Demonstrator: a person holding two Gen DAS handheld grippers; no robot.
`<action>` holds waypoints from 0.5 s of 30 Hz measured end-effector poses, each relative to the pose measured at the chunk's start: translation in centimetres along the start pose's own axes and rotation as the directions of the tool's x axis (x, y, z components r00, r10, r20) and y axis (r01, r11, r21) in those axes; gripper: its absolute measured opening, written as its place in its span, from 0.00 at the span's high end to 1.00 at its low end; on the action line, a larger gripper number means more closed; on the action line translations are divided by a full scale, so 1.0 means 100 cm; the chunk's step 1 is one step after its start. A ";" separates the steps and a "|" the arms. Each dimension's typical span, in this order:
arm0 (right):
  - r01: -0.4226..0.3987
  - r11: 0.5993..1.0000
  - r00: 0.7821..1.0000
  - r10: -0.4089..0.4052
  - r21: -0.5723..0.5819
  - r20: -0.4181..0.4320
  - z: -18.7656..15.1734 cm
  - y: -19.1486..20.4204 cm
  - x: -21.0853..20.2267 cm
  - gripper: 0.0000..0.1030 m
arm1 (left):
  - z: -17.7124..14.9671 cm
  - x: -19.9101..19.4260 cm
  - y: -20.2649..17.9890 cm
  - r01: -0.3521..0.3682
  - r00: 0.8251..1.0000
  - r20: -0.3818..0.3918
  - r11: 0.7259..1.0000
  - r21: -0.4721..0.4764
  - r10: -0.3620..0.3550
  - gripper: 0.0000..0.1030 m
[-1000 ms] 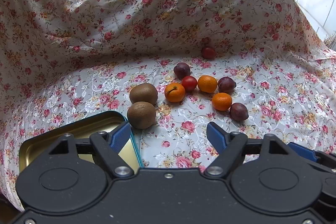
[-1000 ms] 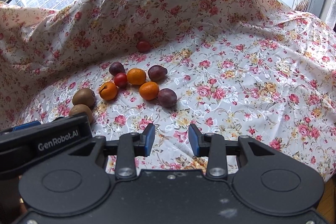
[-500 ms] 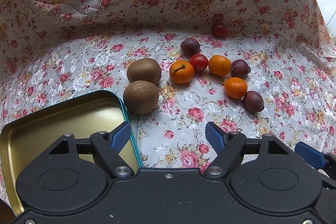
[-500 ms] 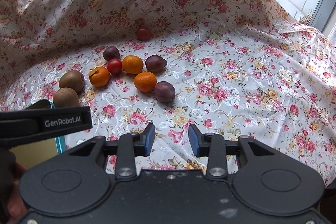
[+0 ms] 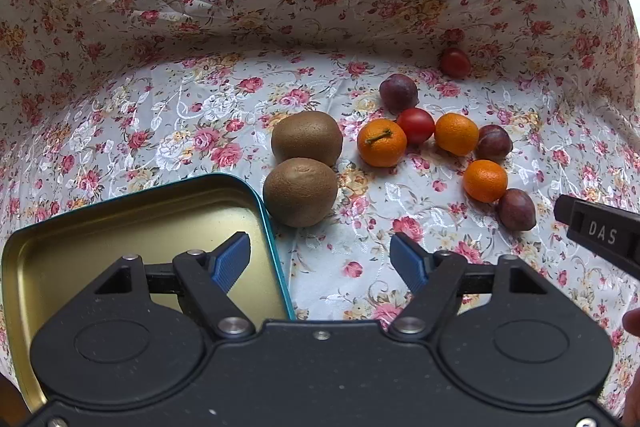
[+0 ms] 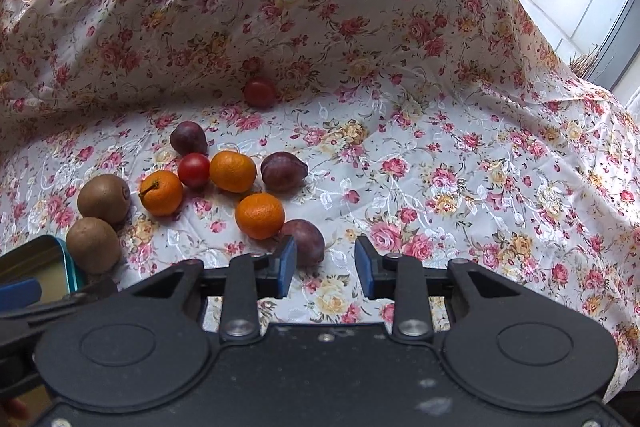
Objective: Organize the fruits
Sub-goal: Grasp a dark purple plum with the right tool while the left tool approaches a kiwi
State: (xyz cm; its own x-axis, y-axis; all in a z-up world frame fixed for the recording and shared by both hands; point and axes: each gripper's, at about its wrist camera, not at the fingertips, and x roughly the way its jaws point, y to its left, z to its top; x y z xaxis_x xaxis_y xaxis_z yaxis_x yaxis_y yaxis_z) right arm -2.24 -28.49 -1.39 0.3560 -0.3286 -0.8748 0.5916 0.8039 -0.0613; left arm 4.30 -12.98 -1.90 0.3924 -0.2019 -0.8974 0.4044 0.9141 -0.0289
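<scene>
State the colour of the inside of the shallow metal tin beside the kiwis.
Gold inside the shallow metal tin, with a teal outer rim; clearest in the left wrist view.

I read just one marking: white letters "DAS" on a black bar (image 5: 600, 235) that juts in at the right edge of my left wrist view, a part of the right gripper. I find no other readable text, number or brand, in this view or in the right wrist view.

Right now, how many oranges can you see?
3. One with a stem sits beside the kiwis, one just right of the red tomato, one nearest the grippers. None seem hidden.
</scene>
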 end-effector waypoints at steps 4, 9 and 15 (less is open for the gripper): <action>-0.060 0.997 0.998 0.061 0.055 -0.015 0.004 -0.012 0.014 0.72 | 0.001 0.007 0.009 -0.004 1.000 -0.018 1.000 -0.004 0.004 0.25; -0.129 0.982 0.989 0.138 0.141 -0.055 0.012 -0.025 0.030 0.71 | 0.019 0.018 0.026 0.013 0.999 -0.049 0.998 -0.060 -0.016 0.29; -0.170 0.976 0.981 0.180 0.135 -0.065 0.019 -0.024 0.042 0.71 | 0.044 0.028 0.025 0.066 0.997 -0.041 0.998 -0.008 -0.066 0.29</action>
State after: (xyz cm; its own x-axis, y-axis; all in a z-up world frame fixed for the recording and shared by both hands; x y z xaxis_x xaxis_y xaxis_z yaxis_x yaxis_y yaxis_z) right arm -0.77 -32.72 -3.97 0.4089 -0.1454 -0.9010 0.6148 0.7734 0.1542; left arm 10.05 -12.83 -2.53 0.3302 -0.2474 -0.9109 0.4226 0.9016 -0.0917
